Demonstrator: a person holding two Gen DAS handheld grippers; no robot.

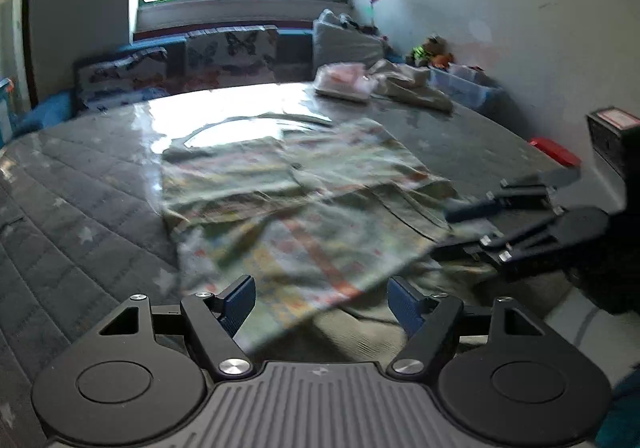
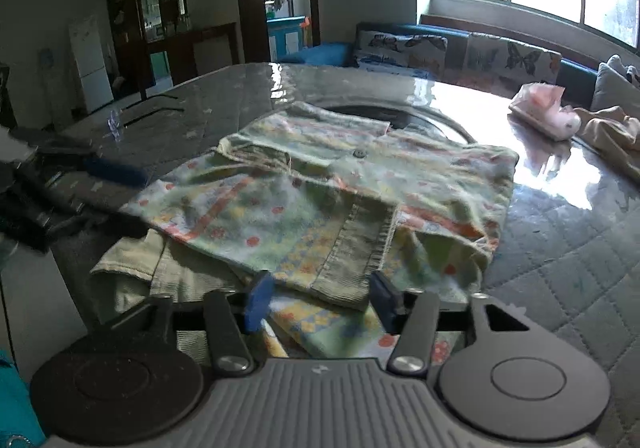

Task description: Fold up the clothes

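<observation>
On the grey quilted table cover (image 1: 80, 184) under clear plastic, a pale green patchwork-print shirt with corduroy trim (image 2: 320, 192) is lying partly folded, its near edge hanging over the table's front. The left gripper (image 1: 322, 302) is hovering with its blue pads spread wide above that edge, gripping nothing. The right gripper (image 2: 320, 298) is likewise standing wide, its pads flanking the corduroy cuff (image 2: 352, 248).
</observation>
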